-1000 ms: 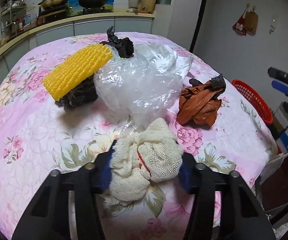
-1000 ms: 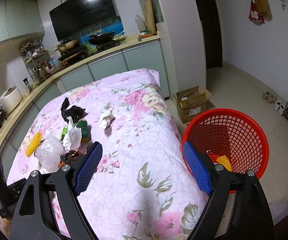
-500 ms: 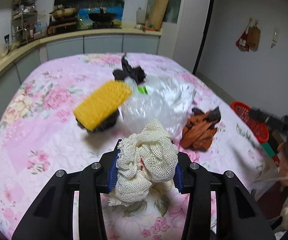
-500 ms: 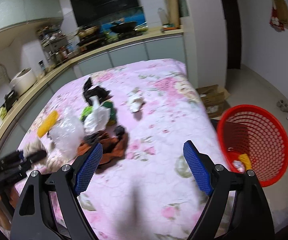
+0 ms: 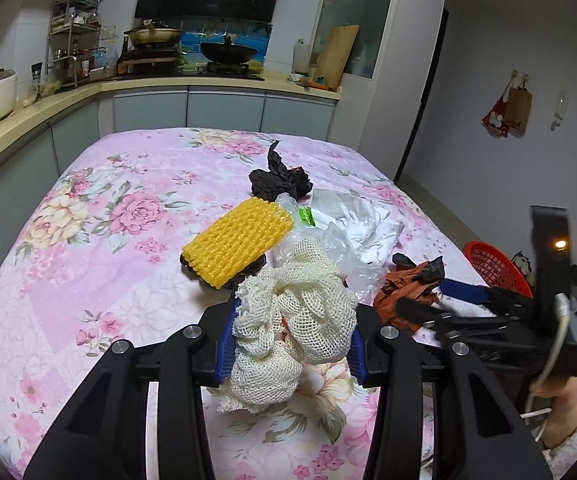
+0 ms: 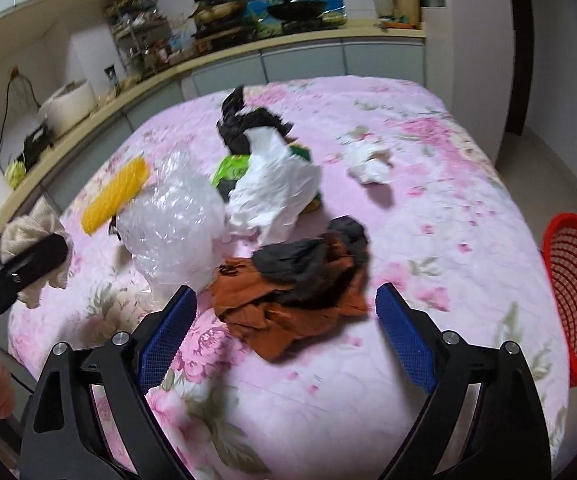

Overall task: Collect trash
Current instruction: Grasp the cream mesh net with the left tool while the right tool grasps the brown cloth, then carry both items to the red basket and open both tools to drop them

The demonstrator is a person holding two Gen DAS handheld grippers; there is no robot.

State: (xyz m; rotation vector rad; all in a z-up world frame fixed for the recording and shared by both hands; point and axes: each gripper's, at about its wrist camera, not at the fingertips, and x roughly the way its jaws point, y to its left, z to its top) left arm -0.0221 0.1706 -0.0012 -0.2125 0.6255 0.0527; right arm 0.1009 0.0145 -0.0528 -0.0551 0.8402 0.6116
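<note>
My left gripper [image 5: 290, 344] is shut on a cream mesh net wad [image 5: 292, 320], held above the floral table [image 5: 88, 248]; the wad also shows in the right wrist view [image 6: 34, 236]. My right gripper [image 6: 284, 336] is open and empty, its jaws either side of a brown and black crumpled bag [image 6: 296, 284], also seen in the left wrist view [image 5: 408, 284]. A red mesh basket [image 6: 576, 304] stands off the table's right edge.
On the table lie a yellow foam net [image 5: 238, 240], a clear plastic bag [image 6: 172, 216], a white bag [image 6: 276, 184], a black bag [image 5: 280, 180], green packaging [image 6: 232, 166] and a crumpled tissue [image 6: 370, 162]. A kitchen counter [image 5: 148, 88] runs behind.
My left gripper closed on the mesh wad and lifted it back from the table. My right gripper swung left from the basket to the brown bag, staying open.
</note>
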